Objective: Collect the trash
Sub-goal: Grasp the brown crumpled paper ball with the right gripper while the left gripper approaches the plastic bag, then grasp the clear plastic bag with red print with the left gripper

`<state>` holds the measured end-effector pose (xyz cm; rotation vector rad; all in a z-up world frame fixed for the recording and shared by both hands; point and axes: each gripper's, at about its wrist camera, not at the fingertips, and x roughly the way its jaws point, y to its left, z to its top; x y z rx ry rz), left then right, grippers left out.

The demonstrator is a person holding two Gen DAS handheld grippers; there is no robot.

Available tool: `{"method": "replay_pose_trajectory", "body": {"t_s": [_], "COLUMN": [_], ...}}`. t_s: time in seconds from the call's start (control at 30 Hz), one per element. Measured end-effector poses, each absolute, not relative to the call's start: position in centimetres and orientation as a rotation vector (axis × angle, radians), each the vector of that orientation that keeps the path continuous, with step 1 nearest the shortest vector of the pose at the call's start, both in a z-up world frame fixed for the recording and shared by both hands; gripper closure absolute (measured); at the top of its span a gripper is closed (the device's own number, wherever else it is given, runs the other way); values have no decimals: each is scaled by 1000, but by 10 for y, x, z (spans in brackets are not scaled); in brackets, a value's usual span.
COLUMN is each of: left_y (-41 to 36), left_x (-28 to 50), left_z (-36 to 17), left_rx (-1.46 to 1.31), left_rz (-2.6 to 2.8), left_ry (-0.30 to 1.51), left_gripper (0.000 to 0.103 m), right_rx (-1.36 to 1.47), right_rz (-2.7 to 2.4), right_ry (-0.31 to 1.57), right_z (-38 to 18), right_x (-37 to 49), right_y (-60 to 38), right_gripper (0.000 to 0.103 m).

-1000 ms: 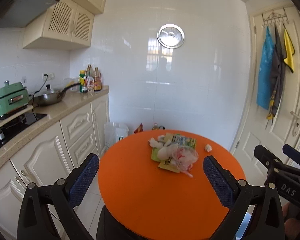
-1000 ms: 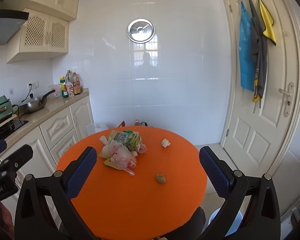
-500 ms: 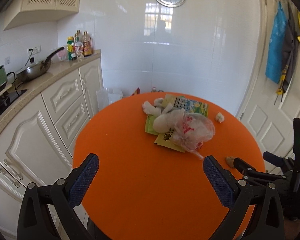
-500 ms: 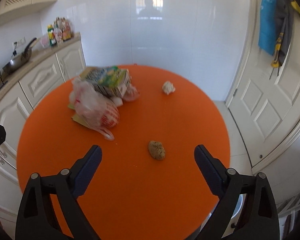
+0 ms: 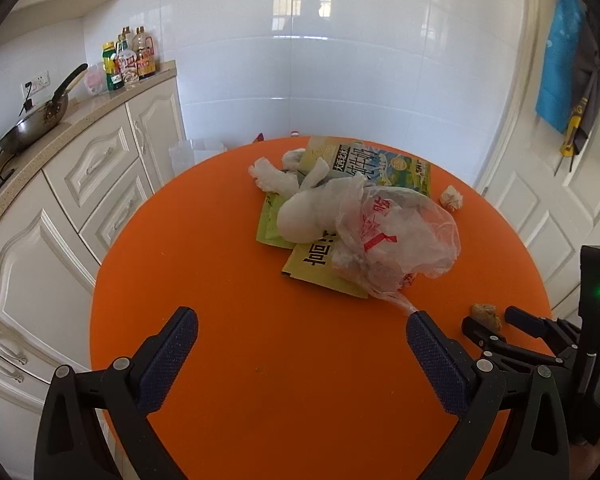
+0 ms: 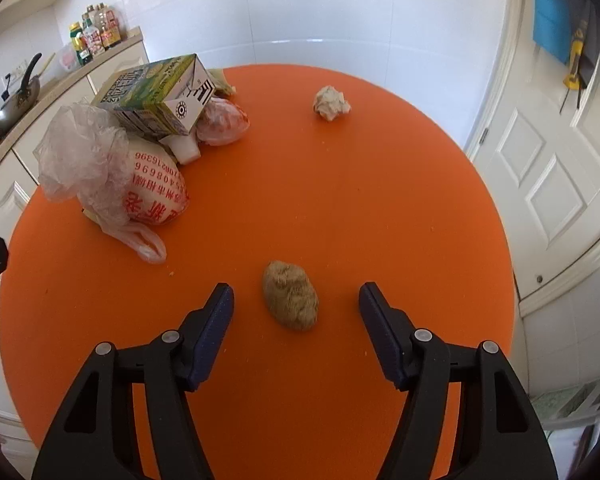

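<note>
A round orange table (image 6: 340,184) carries the trash. A brown crumpled wad (image 6: 291,295) lies between the fingers of my right gripper (image 6: 296,300), whose jaws are closing but stand clear of it on both sides. A white paper ball (image 6: 331,103) sits farther back. At the left lies a pile: a clear plastic bag with red print (image 6: 112,184), a green carton (image 6: 156,96) and green wrappers (image 5: 320,264). My left gripper (image 5: 300,336) hovers open over bare table in front of the pile (image 5: 364,224). The right gripper (image 5: 500,326) also shows at the wad (image 5: 486,315).
White kitchen cabinets (image 5: 60,208) with a wok (image 5: 36,124) and bottles (image 5: 128,62) run along the left. A white door (image 6: 556,168) with hanging cloths (image 5: 560,76) stands at the right. A clear bin (image 5: 194,156) sits on the floor behind the table.
Both grippers have dropped and tilted down toward the table. The right one has come up around the brown wad and its jaws have narrowed. The left one has neared the pile.
</note>
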<state>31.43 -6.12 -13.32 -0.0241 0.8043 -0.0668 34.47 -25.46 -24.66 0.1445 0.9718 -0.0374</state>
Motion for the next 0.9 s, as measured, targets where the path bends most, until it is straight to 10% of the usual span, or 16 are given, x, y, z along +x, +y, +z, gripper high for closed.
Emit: {"method": "replay_pose_trajectory", "body": {"t_s": [0.37, 0.43, 0.9], "left_y": [-77, -81, -89], "left_x": [343, 346, 369], "left_z": [-148, -150, -148], "left_rx": [-2, 5, -73], "left_rz": [-81, -84, -94], "left_ry": [826, 824, 798], "left_gripper": [1, 1, 1], "right_rx": [103, 122, 156], "right_rz": [-23, -10, 35], "right_ry": [942, 935, 925], "right_z": [-247, -247, -240], "right_x": [344, 343, 355], "right_y": [-255, -259, -266], "right_gripper": [51, 78, 78]}}
